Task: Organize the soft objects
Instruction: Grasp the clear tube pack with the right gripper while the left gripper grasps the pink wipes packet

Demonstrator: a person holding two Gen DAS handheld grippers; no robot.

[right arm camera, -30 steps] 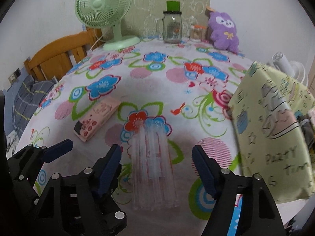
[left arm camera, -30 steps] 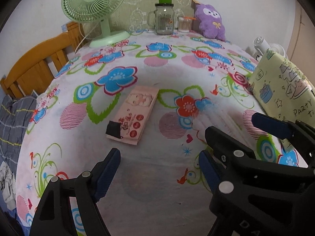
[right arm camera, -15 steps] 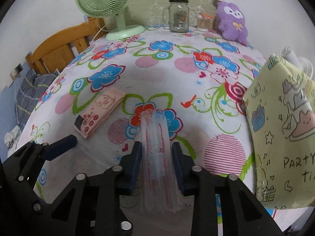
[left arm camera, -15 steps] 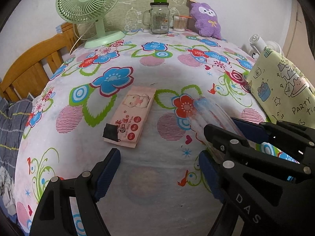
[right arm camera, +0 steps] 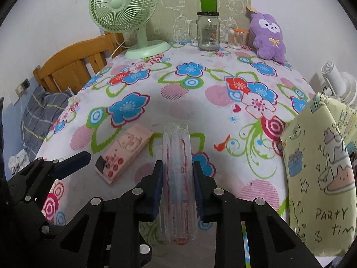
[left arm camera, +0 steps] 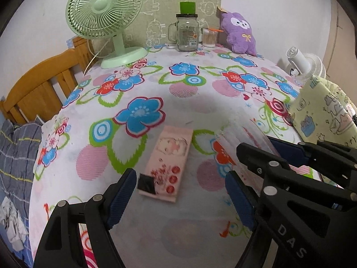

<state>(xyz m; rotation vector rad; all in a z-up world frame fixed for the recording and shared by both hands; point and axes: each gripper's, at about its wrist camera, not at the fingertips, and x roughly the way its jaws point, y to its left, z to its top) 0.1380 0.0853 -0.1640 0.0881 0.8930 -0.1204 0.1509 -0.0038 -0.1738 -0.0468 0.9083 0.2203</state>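
My right gripper is shut on a clear soft plastic pack with red print and holds it lifted above the flowered tablecloth; the pack also shows in the left wrist view. A pink tissue pack lies flat on the cloth, just ahead of my open, empty left gripper; it also shows in the right wrist view. A yellow "Party time" bag stands at the right. A purple plush toy sits at the back right.
A green desk fan, a glass jar with a green lid and a cup of cotton swabs stand along the back. A wooden headboard and grey bedding lie left. A white fan stands right.
My right gripper closed on the clear pack and lifted it off the cloth. My left gripper stayed open and moved forward toward the pink tissue pack.
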